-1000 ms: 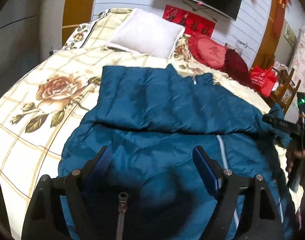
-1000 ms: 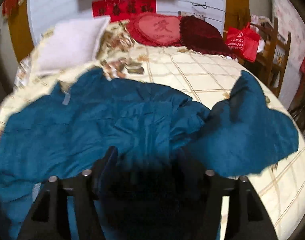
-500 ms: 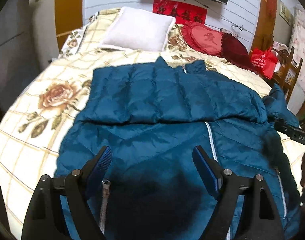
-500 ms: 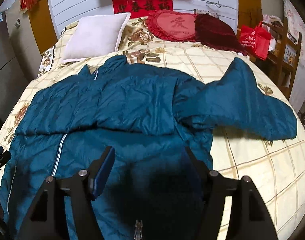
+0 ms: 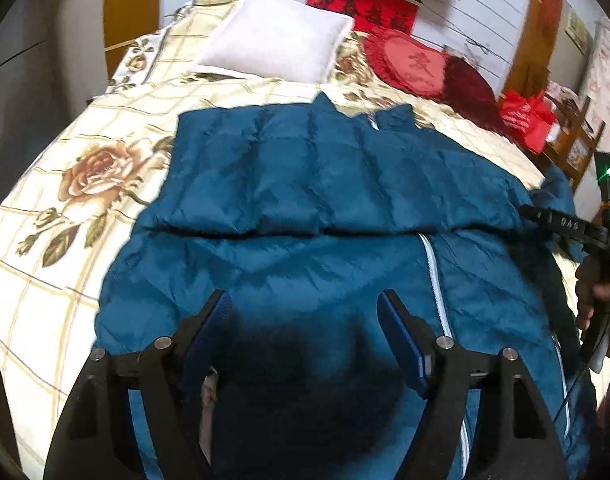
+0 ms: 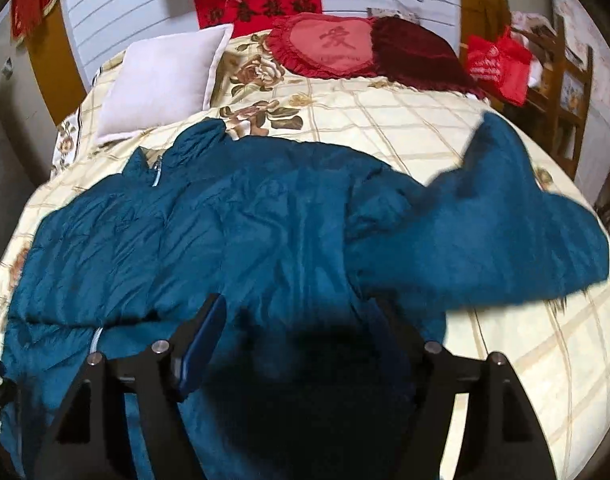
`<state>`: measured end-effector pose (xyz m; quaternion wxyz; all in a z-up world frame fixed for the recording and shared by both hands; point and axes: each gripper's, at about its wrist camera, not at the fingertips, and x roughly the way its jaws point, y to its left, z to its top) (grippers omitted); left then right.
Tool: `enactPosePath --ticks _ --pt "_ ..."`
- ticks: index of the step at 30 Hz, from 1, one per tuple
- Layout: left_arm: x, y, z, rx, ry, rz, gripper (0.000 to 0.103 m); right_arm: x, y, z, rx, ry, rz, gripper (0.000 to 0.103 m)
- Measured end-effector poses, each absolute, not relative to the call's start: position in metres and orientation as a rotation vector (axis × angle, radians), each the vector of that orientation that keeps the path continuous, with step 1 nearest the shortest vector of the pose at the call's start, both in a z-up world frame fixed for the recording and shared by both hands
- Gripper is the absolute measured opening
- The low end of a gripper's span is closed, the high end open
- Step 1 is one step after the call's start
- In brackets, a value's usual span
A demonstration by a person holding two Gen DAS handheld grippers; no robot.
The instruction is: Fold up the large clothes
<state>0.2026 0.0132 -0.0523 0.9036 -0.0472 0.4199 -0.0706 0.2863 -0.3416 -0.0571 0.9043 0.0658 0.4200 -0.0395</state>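
Observation:
A large teal padded jacket (image 5: pixel 325 184) lies front up on the bed, zip (image 5: pixel 435 280) running down its front. One sleeve is folded flat across the chest. In the right wrist view the jacket (image 6: pixel 233 236) shows its other sleeve (image 6: pixel 505 240) spread out to the right on the quilt. My left gripper (image 5: pixel 305 312) is open and empty, just above the jacket's lower part. My right gripper (image 6: pixel 297 312) is open and empty above the jacket near that sleeve's armpit. The right gripper's body also shows at the right edge of the left wrist view (image 5: pixel 565 228).
The bed has a cream checked quilt with rose prints (image 5: pixel 93 168). A white pillow (image 6: pixel 165 80), a red heart cushion (image 6: pixel 333 46) and a dark red cushion (image 6: pixel 417 56) lie at the head. A red bag (image 6: pixel 497 64) and wooden chair (image 6: pixel 565 88) stand at the right.
Both grippers have shifted over the jacket and stayed open and empty. The right view first pulled back, then moved closer to the jacket. The jacket lies as before.

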Motion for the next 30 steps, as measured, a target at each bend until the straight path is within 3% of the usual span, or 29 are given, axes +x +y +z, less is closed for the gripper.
enactPosePath --ticks 3,5,11,21,30 --pt "0.215 0.022 -0.052 -0.13 0.868 -0.117 0.057 0.316 -0.342 -0.069 0.108 0.912 -0.115 0.056" --pt "0.223 0.027 -0.053 -0.141 0.858 -0.097 0.057 0.331 -0.344 -0.077 0.089 0.927 -0.137 0.055" --pt "0.242 0.033 -0.058 -0.154 0.875 -0.078 0.048 0.354 -0.351 -0.095 0.104 0.957 -0.159 0.058" --pt "0.293 0.035 -0.05 -0.164 0.831 -0.029 0.048 0.324 -0.337 -0.059 0.132 0.896 -0.09 0.06" --pt "0.343 0.015 -0.065 -0.122 0.878 -0.051 0.048 0.35 -0.342 -0.086 0.083 0.949 -0.121 0.06"
